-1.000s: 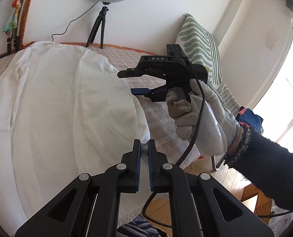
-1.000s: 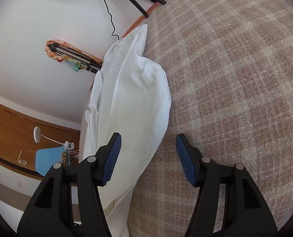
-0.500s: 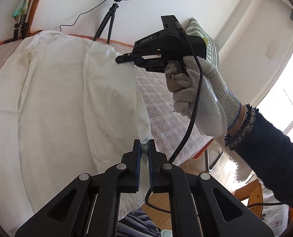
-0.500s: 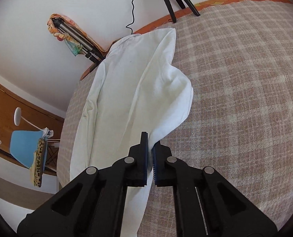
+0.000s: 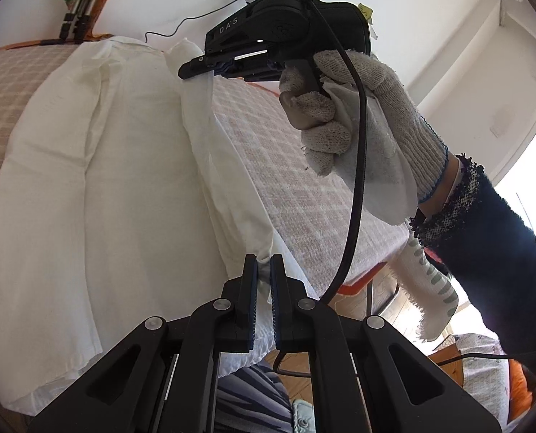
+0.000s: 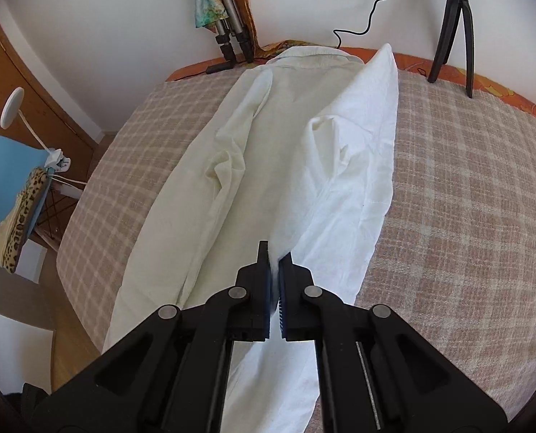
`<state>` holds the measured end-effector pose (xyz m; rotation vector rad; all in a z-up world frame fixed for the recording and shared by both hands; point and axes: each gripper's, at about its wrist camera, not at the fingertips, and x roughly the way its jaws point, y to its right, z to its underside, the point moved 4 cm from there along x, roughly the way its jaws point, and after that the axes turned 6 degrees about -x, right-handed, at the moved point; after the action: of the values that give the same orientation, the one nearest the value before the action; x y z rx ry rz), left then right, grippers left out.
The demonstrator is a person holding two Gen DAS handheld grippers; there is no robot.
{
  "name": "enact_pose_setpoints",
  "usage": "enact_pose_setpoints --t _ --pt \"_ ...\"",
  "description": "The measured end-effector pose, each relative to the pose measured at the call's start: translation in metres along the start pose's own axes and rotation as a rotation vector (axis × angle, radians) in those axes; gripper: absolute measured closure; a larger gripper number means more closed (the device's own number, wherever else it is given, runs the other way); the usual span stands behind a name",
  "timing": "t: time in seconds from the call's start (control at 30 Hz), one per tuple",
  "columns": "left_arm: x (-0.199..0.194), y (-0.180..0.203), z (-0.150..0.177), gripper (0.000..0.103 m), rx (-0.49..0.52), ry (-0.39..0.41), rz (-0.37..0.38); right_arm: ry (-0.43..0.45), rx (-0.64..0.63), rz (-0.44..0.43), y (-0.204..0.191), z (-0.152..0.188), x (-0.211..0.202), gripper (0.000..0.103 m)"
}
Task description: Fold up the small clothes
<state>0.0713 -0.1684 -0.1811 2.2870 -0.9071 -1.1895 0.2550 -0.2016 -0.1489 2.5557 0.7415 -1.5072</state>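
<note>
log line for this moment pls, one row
stage: side fold | left hand-held gripper: shut on white shirt edge | right hand-held gripper: shut on white shirt edge, raised | surface: checked bedcover

tool [image 5: 264, 270]: black, blue pads; glove [image 5: 369, 108]: white knit; sleeve [image 5: 491, 231]: dark

Right gripper [image 6: 275, 256] clamped on a fold of the white shirt [image 6: 286, 166], cloth pinched between the pads. Shirt runs lengthwise ahead of the claw on the checked bedcover [image 6: 466, 198], collar at far end. Tripod [image 6: 455, 29] far right ahead; blue chair [image 6: 4, 166] off to the left.
</note>
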Motion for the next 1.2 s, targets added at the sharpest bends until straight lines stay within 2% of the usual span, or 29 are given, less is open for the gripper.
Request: enact_pose_setpoints --t 0.23,0.37,0.47,0.53,0.57,0.63,0.77,0.9,1.03,1.07,1.17,1.2 --pt "-0.005 -0.026 0.004 0.098 -0.067 -0.001 -0.027 -0.096 -0.047 0.040 -0.022 0.002 0.056 0.099" --pt "-0.005 -0.031 0.005 0.098 -0.079 -0.010 -0.027 -0.115 -0.040 0.016 -0.020 0.007 0.064 0.098" --pt "-0.003 -0.027 0.004 0.098 -0.061 -0.029 -0.023 -0.076 0.024 -0.075 -0.011 0.008 0.039 0.090" --pt "-0.007 -0.025 0.002 0.098 -0.044 -0.028 -0.029 -0.015 0.057 -0.102 -0.005 0.012 0.012 0.071" --pt "-0.011 -0.028 0.002 0.097 -0.037 -0.029 -0.027 0.022 0.070 -0.104 0.000 0.017 -0.005 0.068" --pt "-0.013 -0.026 0.001 0.097 -0.022 -0.045 -0.026 0.068 0.096 -0.108 0.011 0.033 -0.034 0.068" --pt "-0.021 -0.027 0.004 0.095 0.014 -0.071 -0.057 0.067 0.138 -0.082 0.026 0.089 -0.066 0.068" --pt "-0.033 -0.032 0.010 0.093 0.028 -0.089 -0.093 0.020 0.191 -0.155 0.021 0.144 -0.067 0.068" --pt "-0.056 -0.038 0.009 0.092 0.032 -0.045 -0.139 -0.011 0.209 -0.155 0.012 0.178 -0.057 0.068" --pt "-0.062 -0.041 0.007 0.090 0.033 -0.031 -0.156 -0.015 0.220 -0.170 0.010 0.184 -0.055 0.067" --pt "-0.080 -0.059 0.001 0.070 0.019 0.017 -0.212 -0.021 0.247 -0.196 0.010 0.193 -0.049 0.067" --pt "-0.085 -0.066 -0.001 0.069 0.008 0.032 -0.228 -0.023 0.252 -0.197 0.011 0.194 -0.046 0.068"
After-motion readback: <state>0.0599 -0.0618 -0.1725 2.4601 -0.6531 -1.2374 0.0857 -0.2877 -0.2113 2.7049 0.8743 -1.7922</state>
